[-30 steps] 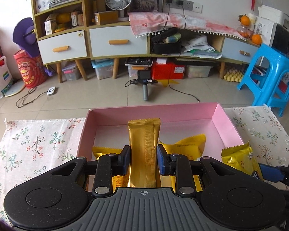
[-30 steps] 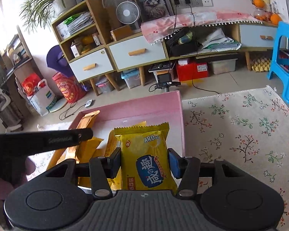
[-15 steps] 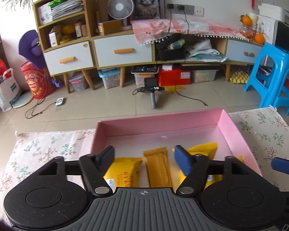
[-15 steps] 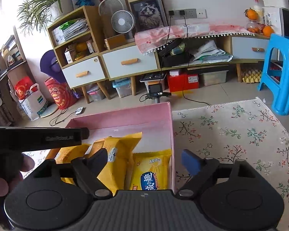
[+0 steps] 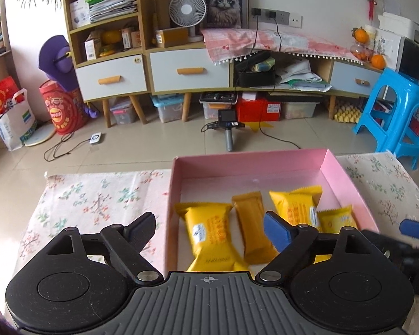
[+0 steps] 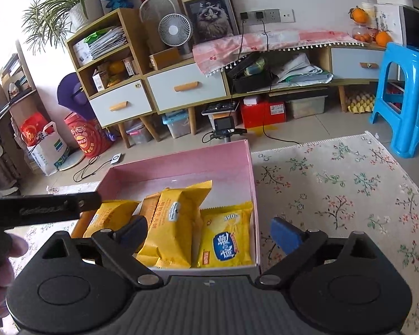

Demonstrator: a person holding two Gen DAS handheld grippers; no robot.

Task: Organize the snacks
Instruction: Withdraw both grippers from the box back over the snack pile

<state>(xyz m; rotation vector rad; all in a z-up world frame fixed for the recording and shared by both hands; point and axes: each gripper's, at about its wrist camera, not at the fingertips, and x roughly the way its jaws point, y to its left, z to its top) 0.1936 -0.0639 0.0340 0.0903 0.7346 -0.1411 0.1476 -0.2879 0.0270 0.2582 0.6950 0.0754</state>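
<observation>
Both tongs have just been opening and are standing spread, pinching nothing – left tongs, right tongs. Lowering carelessly risks crushing the snack packs lying in the pink box – or nudging its wall.

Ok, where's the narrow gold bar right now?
In the left wrist view, the narrow gold bar lies flat on the pink box floor, between two larger yellow packets, held by neither gripper.

Four yellow snack packs lie flat, side by side, inside the pink box
</observation>
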